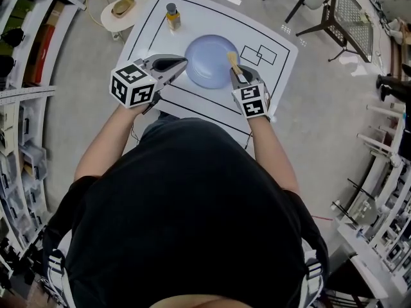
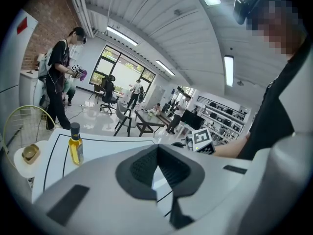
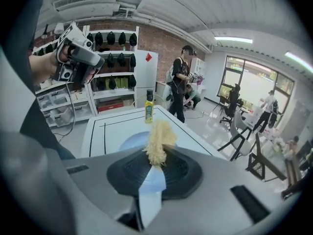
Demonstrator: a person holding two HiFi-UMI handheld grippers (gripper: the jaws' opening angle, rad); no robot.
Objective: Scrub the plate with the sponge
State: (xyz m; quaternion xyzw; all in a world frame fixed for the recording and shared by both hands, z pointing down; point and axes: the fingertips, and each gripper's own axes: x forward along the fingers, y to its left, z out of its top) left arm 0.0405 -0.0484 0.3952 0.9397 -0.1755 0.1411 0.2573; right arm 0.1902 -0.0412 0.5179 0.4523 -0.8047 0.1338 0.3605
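Observation:
A pale blue plate [image 1: 209,63] lies in the middle of the white table [image 1: 270,40], inside the black outline. My right gripper [image 1: 239,76] is at the plate's right rim, shut on a yellow fibrous sponge [image 1: 232,61] that sticks out over the plate. In the right gripper view the sponge [image 3: 157,141] stands up between the jaws of the right gripper [image 3: 156,161], with the plate [image 3: 128,142] beyond. My left gripper [image 1: 180,61] hovers at the plate's left rim. Its pads meet at the tip of the left gripper [image 2: 157,149], and I see nothing held there.
A bottle of yellow oil [image 1: 173,17] stands at the table's far edge, also in the left gripper view as the bottle [image 2: 75,145]. A small round stand with a yellow bowl [image 1: 123,6] is off the far left corner. Chairs [image 1: 347,18] stand at the far right; shelves line the left.

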